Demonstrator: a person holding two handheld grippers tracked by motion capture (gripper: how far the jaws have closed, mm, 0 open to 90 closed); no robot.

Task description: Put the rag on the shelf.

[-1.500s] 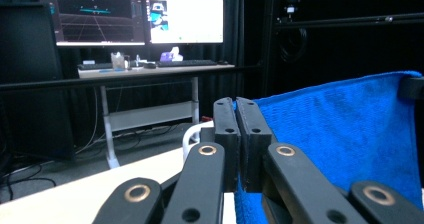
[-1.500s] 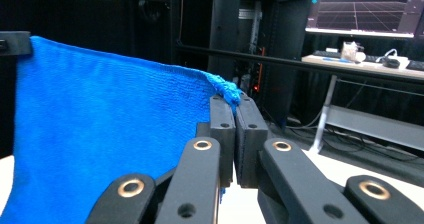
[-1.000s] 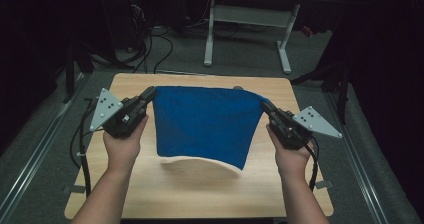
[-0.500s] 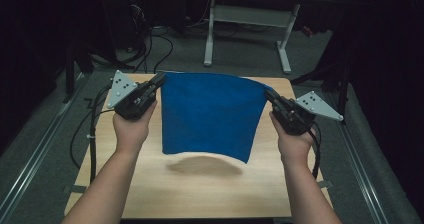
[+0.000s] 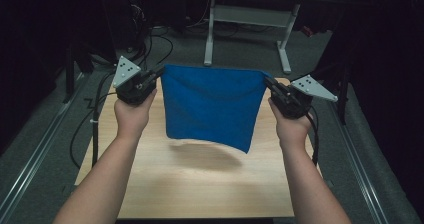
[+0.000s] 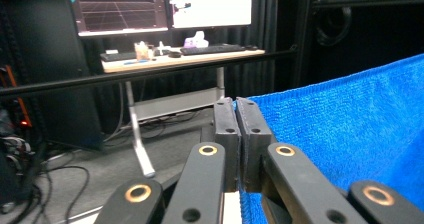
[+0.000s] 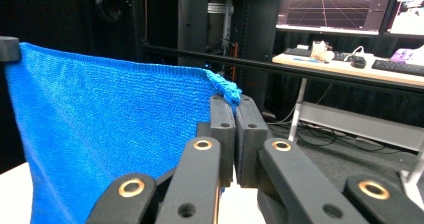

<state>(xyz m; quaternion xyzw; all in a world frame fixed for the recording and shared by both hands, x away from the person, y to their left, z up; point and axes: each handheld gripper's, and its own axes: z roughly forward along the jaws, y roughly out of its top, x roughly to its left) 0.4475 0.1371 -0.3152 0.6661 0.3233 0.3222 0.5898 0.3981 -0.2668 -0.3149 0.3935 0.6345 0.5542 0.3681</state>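
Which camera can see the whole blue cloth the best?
The high view. It shows the whole blue cloth hanging above the table, stretched between the left gripper and the right gripper. The left gripper view shows just one corner pinched in shut jaws, and the right gripper view shows the other top corner and part of the sheet.

A lab: black curtains, floor cables (image 5: pixel 82 134), monitors (image 6: pixel 165 6) and a keyboard (image 6: pixel 215 49) on the desk (image 6: pixel 175 60).

Blue cloth (image 6: pixel 350 134) cut off at right edge.
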